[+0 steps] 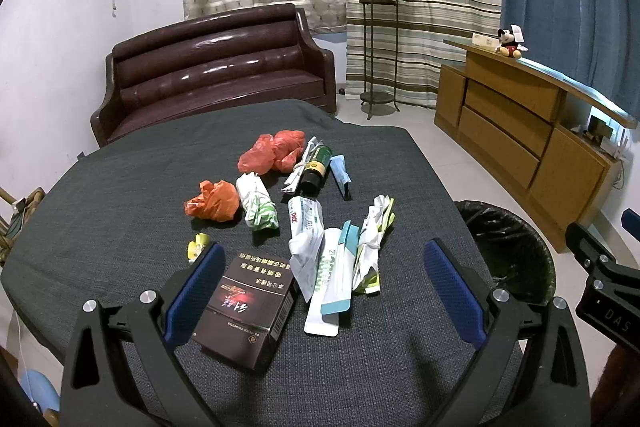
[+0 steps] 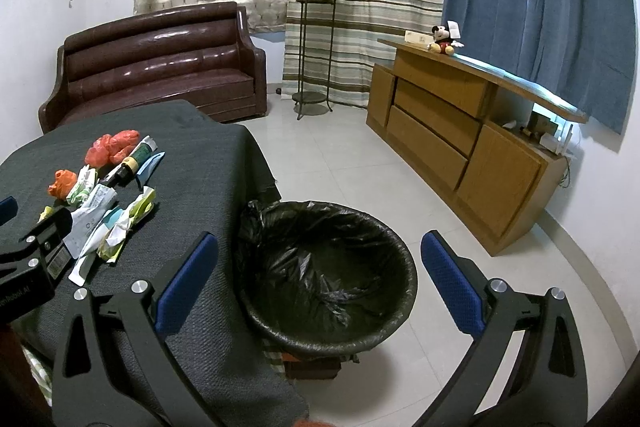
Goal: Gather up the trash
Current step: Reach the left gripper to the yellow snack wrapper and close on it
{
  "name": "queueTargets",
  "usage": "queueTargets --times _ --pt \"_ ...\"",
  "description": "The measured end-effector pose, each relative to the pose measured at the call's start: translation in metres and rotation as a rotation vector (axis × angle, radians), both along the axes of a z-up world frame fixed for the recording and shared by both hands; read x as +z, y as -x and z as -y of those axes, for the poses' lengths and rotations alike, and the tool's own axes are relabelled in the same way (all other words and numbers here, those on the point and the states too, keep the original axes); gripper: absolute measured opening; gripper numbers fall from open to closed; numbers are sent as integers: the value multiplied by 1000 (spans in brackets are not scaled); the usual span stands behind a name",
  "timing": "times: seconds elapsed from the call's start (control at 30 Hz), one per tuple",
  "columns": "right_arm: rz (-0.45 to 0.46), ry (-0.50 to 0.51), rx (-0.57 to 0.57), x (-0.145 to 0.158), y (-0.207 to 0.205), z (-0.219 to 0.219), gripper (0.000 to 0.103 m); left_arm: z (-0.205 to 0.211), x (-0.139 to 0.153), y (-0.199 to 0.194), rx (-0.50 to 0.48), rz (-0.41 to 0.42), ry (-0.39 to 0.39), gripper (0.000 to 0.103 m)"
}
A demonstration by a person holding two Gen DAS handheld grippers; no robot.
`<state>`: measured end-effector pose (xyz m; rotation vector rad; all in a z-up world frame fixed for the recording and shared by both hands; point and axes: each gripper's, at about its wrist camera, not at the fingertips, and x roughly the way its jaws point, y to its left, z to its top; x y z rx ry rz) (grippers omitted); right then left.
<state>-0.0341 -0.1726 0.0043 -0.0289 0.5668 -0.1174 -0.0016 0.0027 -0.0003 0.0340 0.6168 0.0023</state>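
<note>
Trash lies scattered on a table under a dark grey cloth point(image 1: 120, 187): a dark cigarette box point(image 1: 244, 315), two crumpled orange bags point(image 1: 212, 203) point(image 1: 272, 155), a green-white wrapper point(image 1: 260, 207), a dark bottle point(image 1: 316, 167), white packets point(image 1: 308, 247) and crumpled paper point(image 1: 372, 239). My left gripper point(image 1: 324, 287) is open just above the table, its left finger beside the cigarette box. My right gripper point(image 2: 320, 279) hangs open over a bin lined with a black bag point(image 2: 328, 267), nothing between its fingers. The bin looks empty.
The bin point(image 1: 508, 247) stands on the floor at the table's right edge. A brown sofa point(image 1: 216, 67) is behind the table, a plant stand point(image 1: 378, 47) and a wooden cabinet point(image 1: 520, 131) stand to the right. Pale tiled floor point(image 2: 340, 155) lies between.
</note>
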Motion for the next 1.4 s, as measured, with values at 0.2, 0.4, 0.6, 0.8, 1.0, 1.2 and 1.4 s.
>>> queueTargets --times 0.2,0.4,0.6,0.8,1.0,1.2,1.4 --pt "-2 -1 0 0 -1 -1 99 1 -5 -2 -7 -1 -6 97" --pt "-10 -1 3 -3 -2 -3 98 -2 -9 -3 -25 -21 -18 97" --pt "-43 -8 16 -9 -3 -6 80 -26 -10 -4 -25 -36 -30 96" --pt "-64 2 40 -14 -6 -18 79 -60 -14 0 11 -59 -42 95" --pt "-89 5 62 -18 -11 -31 79 -92 -16 1 22 -85 -34 75" --pt "-104 3 75 -21 -19 -41 79 -120 -22 4 55 -105 -44 75" --pt "-124 4 90 -27 -28 -53 79 -127 -27 -10 52 -138 -61 73"
